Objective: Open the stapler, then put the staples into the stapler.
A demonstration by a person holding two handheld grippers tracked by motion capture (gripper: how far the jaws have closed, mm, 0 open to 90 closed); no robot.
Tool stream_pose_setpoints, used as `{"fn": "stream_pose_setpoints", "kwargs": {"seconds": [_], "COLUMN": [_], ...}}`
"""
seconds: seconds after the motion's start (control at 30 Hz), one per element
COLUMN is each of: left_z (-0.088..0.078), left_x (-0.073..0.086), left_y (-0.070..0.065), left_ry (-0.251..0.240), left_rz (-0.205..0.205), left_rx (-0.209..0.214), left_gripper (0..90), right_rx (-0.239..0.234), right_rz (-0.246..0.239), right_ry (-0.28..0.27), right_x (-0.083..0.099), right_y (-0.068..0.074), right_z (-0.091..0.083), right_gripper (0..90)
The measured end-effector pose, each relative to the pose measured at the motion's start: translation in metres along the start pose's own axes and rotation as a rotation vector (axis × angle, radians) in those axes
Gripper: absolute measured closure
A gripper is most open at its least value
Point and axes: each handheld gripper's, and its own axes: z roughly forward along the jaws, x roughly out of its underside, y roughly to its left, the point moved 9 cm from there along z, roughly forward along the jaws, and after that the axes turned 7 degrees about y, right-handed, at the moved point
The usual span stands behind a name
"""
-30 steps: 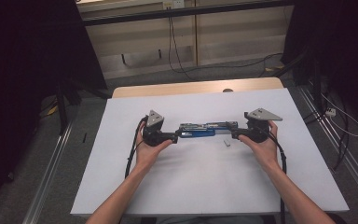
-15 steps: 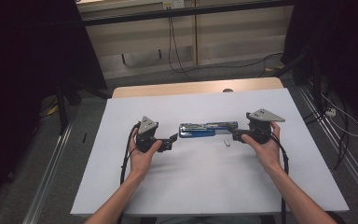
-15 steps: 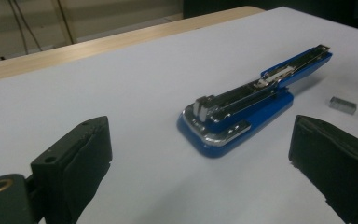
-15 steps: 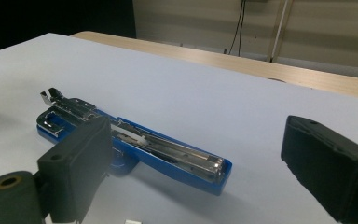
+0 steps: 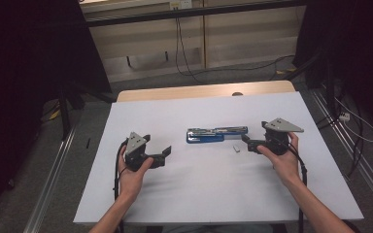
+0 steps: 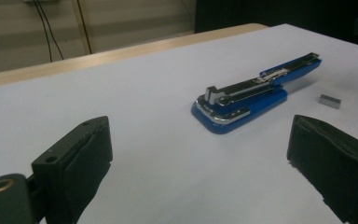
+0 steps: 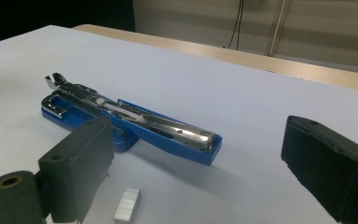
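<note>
Fingers (image 6: 72, 175) on the left gripper (image 5: 158, 155) are spread wide with nothing between them, same deal with the right gripper (image 5: 248, 142), fingers (image 7: 81, 165) apart and empty. The blue stapler (image 5: 216, 134) lies flipped open and flat on the white desk (image 5: 199, 194), right around the middle of the high view, between the two grippers and touching neither. A little strip of staples (image 5: 236, 149) sits just below its right end, close to the right gripper. Left gripper's over at lower left, well apart from the stapler.
</note>
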Motion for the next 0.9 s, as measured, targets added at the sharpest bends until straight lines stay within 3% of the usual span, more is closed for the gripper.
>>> {"fn": "stream_pose_setpoints", "kwargs": {"seconds": [0.17, 0.33, 0.47, 0.7, 0.9], "left_z": [-0.016, -0.024, -0.032, -0.042, -0.045], "left_x": [0.005, 0.024, 0.026, 0.032, 0.033], "left_y": [-0.006, 0.001, 0.005, 0.000, 0.000], "left_ry": [-0.008, 0.036, 0.026, 0.032, 0.031], "left_rz": [-0.010, -0.009, -0.014, -0.028, -0.016], "left_rx": [0.010, -0.001, -0.016, -0.021, -0.026], "left_gripper": [5.9, 5.9, 6.0, 6.0, 6.0], "right_rx": [-0.006, -0.002, -0.005, -0.013, -0.017], "right_rz": [-0.007, -0.008, -0.003, 0.001, -0.002], "right_ry": [0.002, 0.005, 0.010, 0.001, 0.004], "right_x": [0.002, 0.006, 0.008, 0.005, 0.004], "right_y": [0.004, 0.003, 0.003, 0.006, 0.006], "right_z": [-0.004, -0.008, -0.007, -0.008, -0.005], "right_gripper": [7.8, 7.3, 7.1, 7.8, 8.1]}}
